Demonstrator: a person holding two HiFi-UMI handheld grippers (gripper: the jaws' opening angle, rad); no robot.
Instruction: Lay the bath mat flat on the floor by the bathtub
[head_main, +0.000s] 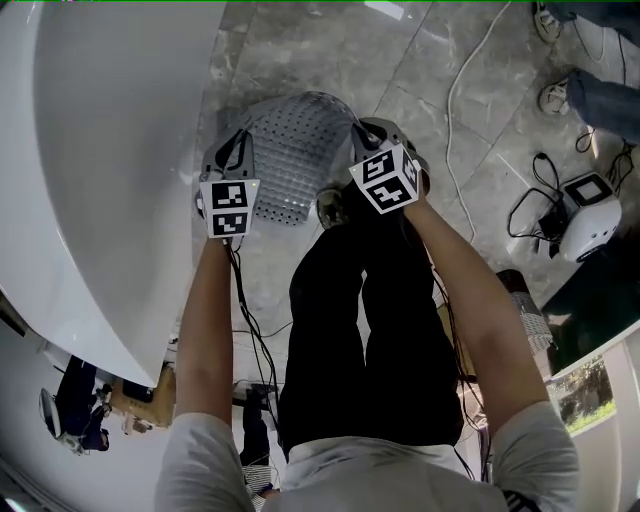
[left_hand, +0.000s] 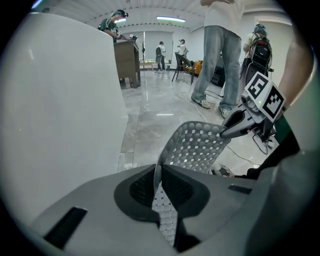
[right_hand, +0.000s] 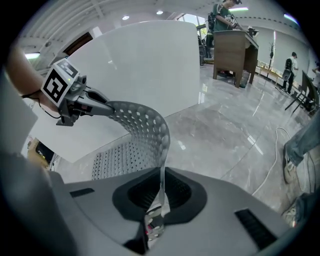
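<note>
A grey perforated bath mat (head_main: 292, 150) hangs between my two grippers above the marble floor, beside the white bathtub (head_main: 100, 150). My left gripper (head_main: 240, 150) is shut on the mat's left corner; in the left gripper view the mat's edge (left_hand: 195, 147) runs out from between the jaws. My right gripper (head_main: 372, 140) is shut on the right corner, and in the right gripper view the mat (right_hand: 145, 130) curves away toward the left gripper (right_hand: 92, 107). The right gripper (left_hand: 232, 127) shows in the left gripper view, clamped on the far corner.
The tub wall (left_hand: 60, 100) rises close on the left. White cables (head_main: 465, 90) and a white device (head_main: 588, 215) lie on the floor at right. A person in jeans (left_hand: 217, 55) stands beyond the mat. My own legs (head_main: 370, 330) stand just behind the mat.
</note>
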